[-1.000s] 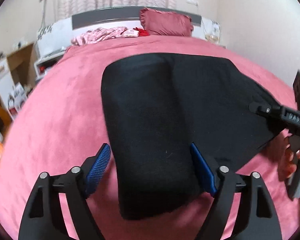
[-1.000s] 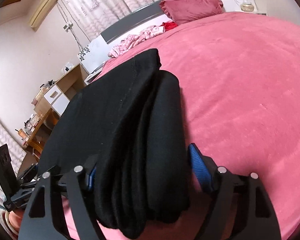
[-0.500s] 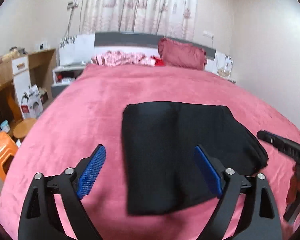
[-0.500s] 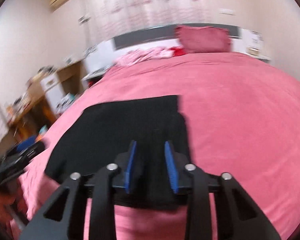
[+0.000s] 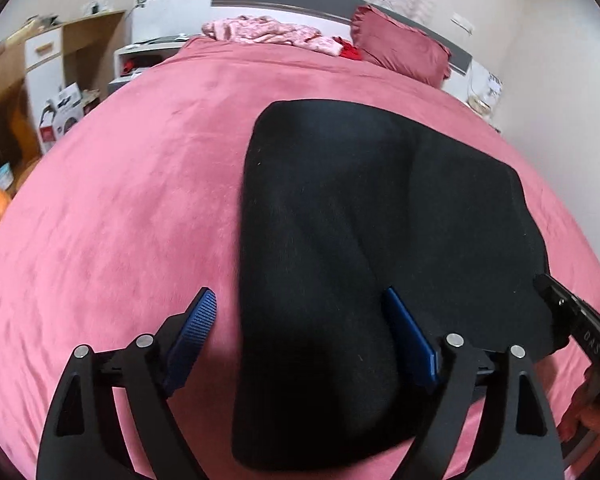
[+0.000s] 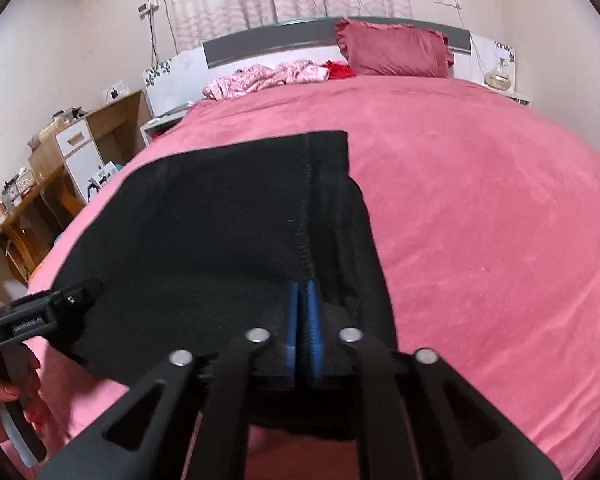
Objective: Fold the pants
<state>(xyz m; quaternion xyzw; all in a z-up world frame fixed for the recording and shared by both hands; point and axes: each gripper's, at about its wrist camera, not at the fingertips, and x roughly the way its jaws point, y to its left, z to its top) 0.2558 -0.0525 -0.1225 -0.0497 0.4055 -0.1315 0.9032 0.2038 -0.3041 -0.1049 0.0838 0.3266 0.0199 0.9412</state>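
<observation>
The black pants [image 5: 372, 216] lie folded into a thick rectangle on the pink bed [image 5: 132, 208]. My left gripper [image 5: 300, 340] is open, its blue pads straddling the near left end of the fold. In the right wrist view the pants [image 6: 204, 232] lie flat, and my right gripper [image 6: 303, 308] is shut, pads together over the near edge of the cloth; I cannot tell if cloth is pinched. The right gripper also shows at the right edge of the left wrist view [image 5: 572, 312], and the left one at the left of the right wrist view [image 6: 56, 308].
A dark pink pillow [image 6: 392, 52] and a heap of pink patterned clothes [image 6: 264, 78] lie by the headboard. A wooden desk and white drawers [image 6: 72, 148] stand left of the bed. A nightstand with a glass item [image 6: 498, 76] stands at the right.
My right gripper has shut from wide open and left the thick fold it straddled. My left gripper pulled back and came in again, open, over the near left end.
</observation>
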